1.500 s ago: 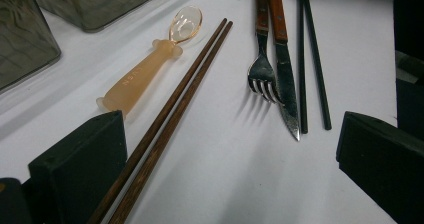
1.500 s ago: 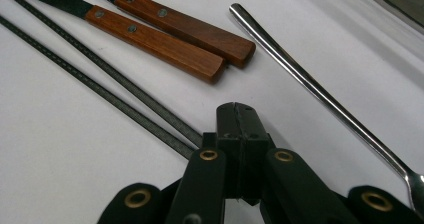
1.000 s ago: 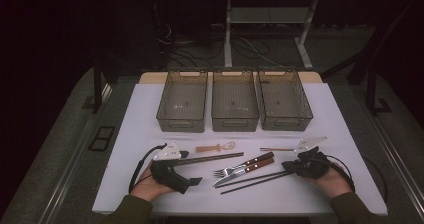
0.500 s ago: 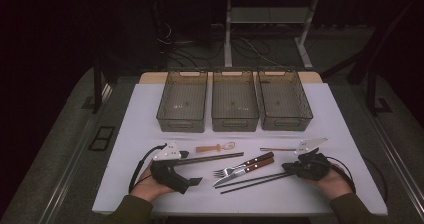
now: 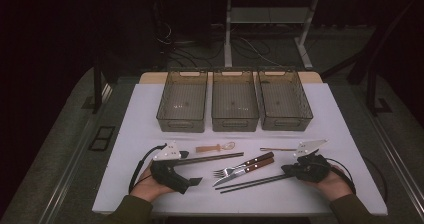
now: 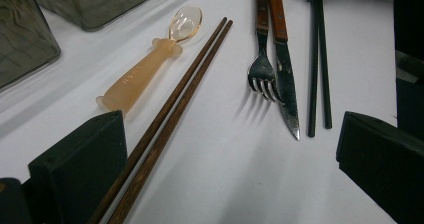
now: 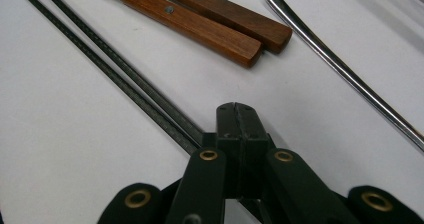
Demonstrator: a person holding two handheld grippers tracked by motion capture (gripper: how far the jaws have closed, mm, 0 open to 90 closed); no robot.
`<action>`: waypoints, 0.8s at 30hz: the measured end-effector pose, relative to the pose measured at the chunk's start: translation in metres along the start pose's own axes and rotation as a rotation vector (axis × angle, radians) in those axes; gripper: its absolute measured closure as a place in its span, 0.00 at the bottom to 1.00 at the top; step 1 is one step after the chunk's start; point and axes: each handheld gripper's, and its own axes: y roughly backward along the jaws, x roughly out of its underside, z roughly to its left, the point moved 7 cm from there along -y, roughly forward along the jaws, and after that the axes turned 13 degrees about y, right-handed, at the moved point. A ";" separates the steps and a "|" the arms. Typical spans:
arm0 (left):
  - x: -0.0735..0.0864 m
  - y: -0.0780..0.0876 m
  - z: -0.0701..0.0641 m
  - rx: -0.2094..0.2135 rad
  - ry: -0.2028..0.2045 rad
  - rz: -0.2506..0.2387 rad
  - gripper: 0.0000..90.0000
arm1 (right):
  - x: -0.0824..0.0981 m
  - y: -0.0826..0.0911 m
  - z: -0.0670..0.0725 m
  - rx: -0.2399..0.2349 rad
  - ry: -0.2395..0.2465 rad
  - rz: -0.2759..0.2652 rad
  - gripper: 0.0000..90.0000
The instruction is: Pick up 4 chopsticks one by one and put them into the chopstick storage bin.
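Table: a white-topped table; both hands rest at its near edge, matching the earlier pictures, so I judge the work not yet begun.
Bins: three smoky clear plastic bins in a row at the far side, apparently empty.
Left gripper: black, jaws standing wide apart with nothing between them, lying just beside the butt ends of the brown wooden chopsticks.
Right gripper: black, jaws pressed together, empty, its tip beside the near ends of the thin black chopsticks.
Cutlery: wooden-handled steel fork and knife lie side by side mid-table, between the two chopstick pairs.
Small pieces: amber translucent plastic spoon lies near the bins; a slim steel handle lies to the right.
Change: none that I can see; sorting into the bins looks ahead.
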 end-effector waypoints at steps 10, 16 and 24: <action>0.000 0.000 0.000 -0.001 0.006 -0.001 0.00 | 0.004 0.005 0.004 -0.002 -0.002 -0.001 1.00; 0.000 0.000 0.000 0.000 0.005 0.002 0.00 | 0.006 0.007 0.007 -0.008 0.001 -0.006 1.00; 0.001 0.000 -0.001 0.001 0.009 0.003 0.00 | 0.007 0.009 0.010 -0.017 0.008 -0.003 1.00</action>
